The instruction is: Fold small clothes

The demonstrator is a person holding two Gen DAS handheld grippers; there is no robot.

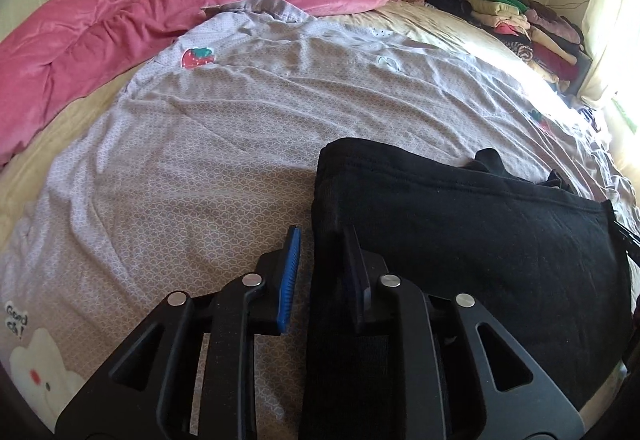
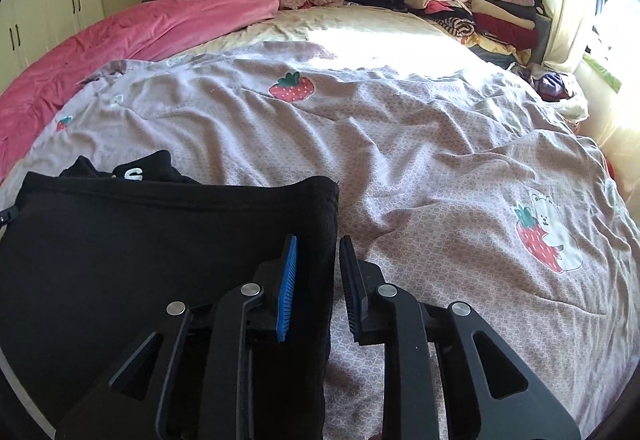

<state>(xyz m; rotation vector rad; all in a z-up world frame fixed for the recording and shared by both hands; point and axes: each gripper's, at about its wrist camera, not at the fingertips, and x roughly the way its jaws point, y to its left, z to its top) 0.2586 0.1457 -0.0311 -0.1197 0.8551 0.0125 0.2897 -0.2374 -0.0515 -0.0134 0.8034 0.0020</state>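
The bed (image 2: 400, 167) carries a lilac strawberry sheet (image 1: 200, 159), a pink quilt (image 1: 120, 23) along its far left side and stacked clothes (image 2: 472, 7) by the curtain. Near the front lies the black garment (image 1: 460, 224), partly folded. The left gripper (image 1: 326, 268) has the garment's left edge between its jaws, slightly parted, and the right gripper (image 2: 318, 280) has the right edge likewise; whether either truly pinches, I cannot tell. Likely the step is a fold; next calls for lifting both edges together. Nothing blocks the way
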